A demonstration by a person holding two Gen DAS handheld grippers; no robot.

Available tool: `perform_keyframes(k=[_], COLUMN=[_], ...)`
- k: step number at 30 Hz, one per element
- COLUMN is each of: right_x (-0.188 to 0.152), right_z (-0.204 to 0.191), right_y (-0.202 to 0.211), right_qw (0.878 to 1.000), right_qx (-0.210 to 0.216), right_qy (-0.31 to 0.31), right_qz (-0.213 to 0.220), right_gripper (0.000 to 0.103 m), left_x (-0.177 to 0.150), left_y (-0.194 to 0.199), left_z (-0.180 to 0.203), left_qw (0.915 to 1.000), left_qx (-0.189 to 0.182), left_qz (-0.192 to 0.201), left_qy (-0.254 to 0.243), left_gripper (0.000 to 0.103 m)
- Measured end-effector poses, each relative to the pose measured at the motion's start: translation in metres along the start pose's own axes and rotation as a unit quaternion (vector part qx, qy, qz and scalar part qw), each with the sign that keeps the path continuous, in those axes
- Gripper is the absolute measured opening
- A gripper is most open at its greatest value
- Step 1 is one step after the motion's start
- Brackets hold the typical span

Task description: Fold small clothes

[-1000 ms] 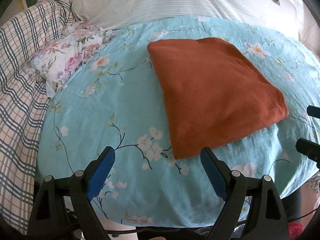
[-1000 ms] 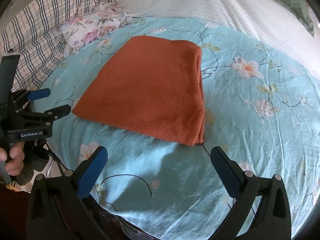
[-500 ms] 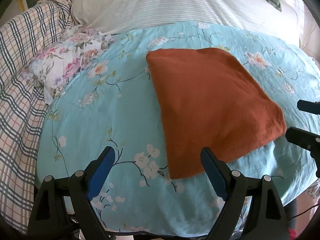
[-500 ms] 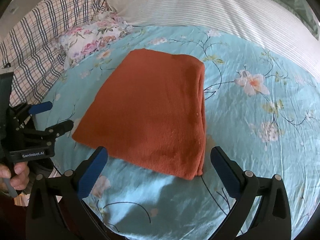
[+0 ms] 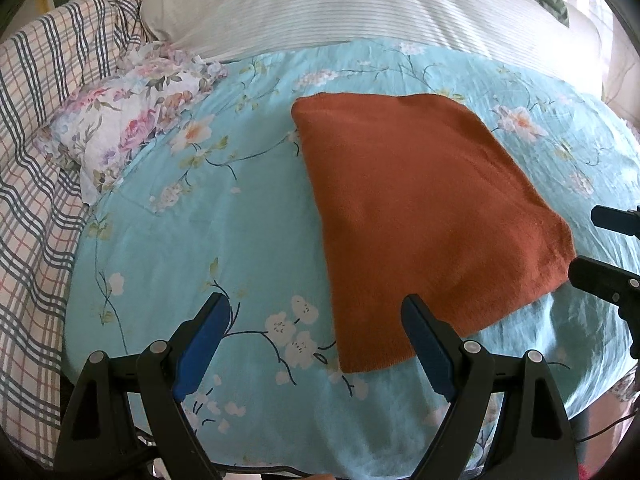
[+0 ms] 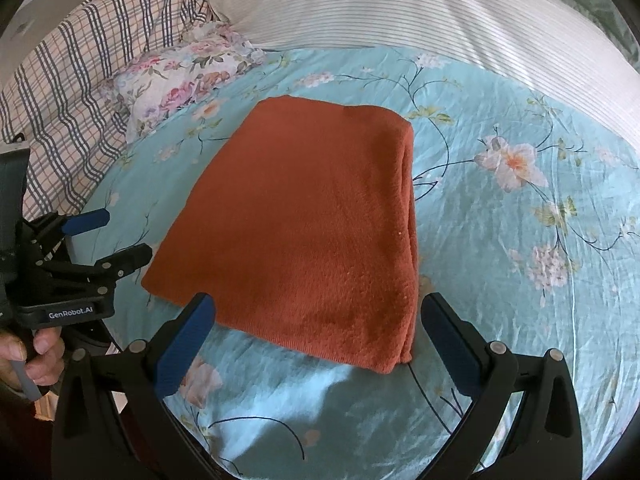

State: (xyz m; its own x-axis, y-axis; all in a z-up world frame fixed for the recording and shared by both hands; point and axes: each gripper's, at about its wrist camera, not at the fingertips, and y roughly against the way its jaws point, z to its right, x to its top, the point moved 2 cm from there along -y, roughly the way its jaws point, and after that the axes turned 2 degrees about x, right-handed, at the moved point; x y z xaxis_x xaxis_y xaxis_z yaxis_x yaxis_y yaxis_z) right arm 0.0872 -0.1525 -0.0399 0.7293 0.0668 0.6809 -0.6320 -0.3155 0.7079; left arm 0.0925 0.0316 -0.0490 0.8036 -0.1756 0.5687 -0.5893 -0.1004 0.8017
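Note:
A folded rust-orange cloth [image 5: 420, 216] lies flat on the light blue floral sheet [image 5: 224, 232]; it also shows in the right wrist view [image 6: 304, 232], with its folded edge on the right side. My left gripper [image 5: 316, 340] is open and empty, its right finger at the cloth's near left corner. In the right wrist view the left gripper [image 6: 112, 236] shows at the left, beside the cloth's left corner. My right gripper [image 6: 320, 340] is open and empty, its fingers either side of the cloth's near edge. It shows at the right edge of the left wrist view [image 5: 592, 244].
A small flowered cloth [image 5: 128, 128] lies at the back left of the sheet. A plaid blanket [image 5: 36, 160] is bunched along the left. A white striped pillow [image 5: 360, 4] lies behind. The sheet's front edge drops off just below the grippers.
Both grippers have moved forward toward the cloth's near edge. The cloth has not moved. Both grippers stay open.

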Motion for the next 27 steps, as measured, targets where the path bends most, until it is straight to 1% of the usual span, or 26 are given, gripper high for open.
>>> perform_keyframes(k=[5, 8, 13, 15, 18, 20, 22, 24, 25, 26, 27], right_x=[0.003, 0.01, 0.032, 0.044, 0.061, 0.074, 0.085, 0.096, 0.101, 0.104, 0.105], right_z=[0.003, 0.012, 0.041, 0.054, 0.072, 0.085, 0.094, 0.103, 0.108, 0.112, 0.114], right_y=[-0.002, -0.006, -0.019, -0.029, -0.047, -0.062, -0.076, -0.092, -0.103, -0.112, -0.121], right_qw=[1.0, 1.0, 0.998, 0.996, 0.994, 0.99, 0.988, 0.985, 0.984, 0.982, 0.981], right_qx=[0.008, 0.01, 0.013, 0.016, 0.022, 0.032, 0.042, 0.052, 0.055, 0.058, 0.062], right_qy=[-0.007, -0.024, -0.065, -0.081, -0.108, -0.132, -0.148, -0.162, -0.17, -0.177, -0.182], right_qz=[0.002, 0.006, 0.022, 0.026, 0.026, 0.024, 0.023, 0.019, 0.016, 0.012, 0.004], right_gripper=[0.102, 0.102, 0.102, 0.101, 0.089, 0.079, 0.074, 0.072, 0.066, 0.046, 0.028], left_x=[0.001, 0.003, 0.019, 0.028, 0.039, 0.047, 0.055, 0.064, 0.067, 0.07, 0.073], left_y=[-0.001, -0.006, -0.022, -0.037, -0.057, -0.07, -0.078, -0.087, -0.09, -0.094, -0.099], left_z=[0.001, 0.001, -0.005, -0.007, -0.01, -0.013, -0.018, -0.023, -0.024, -0.026, -0.028], left_qw=[1.0, 1.0, 0.9994, 0.9988, 0.9971, 0.9958, 0.9948, 0.9942, 0.9941, 0.9938, 0.9931], left_qx=[0.0, -0.004, -0.031, -0.04, -0.054, -0.062, -0.069, -0.069, -0.068, -0.068, -0.071], left_qz=[-0.003, -0.006, -0.007, -0.02, -0.04, -0.047, -0.047, -0.046, -0.045, -0.045, -0.046], left_qy=[0.0, 0.001, 0.014, 0.022, 0.035, 0.048, 0.058, 0.069, 0.072, 0.075, 0.081], left_gripper=[0.088, 0.088, 0.088, 0.088, 0.088, 0.088, 0.089, 0.089, 0.089, 0.089, 0.09])
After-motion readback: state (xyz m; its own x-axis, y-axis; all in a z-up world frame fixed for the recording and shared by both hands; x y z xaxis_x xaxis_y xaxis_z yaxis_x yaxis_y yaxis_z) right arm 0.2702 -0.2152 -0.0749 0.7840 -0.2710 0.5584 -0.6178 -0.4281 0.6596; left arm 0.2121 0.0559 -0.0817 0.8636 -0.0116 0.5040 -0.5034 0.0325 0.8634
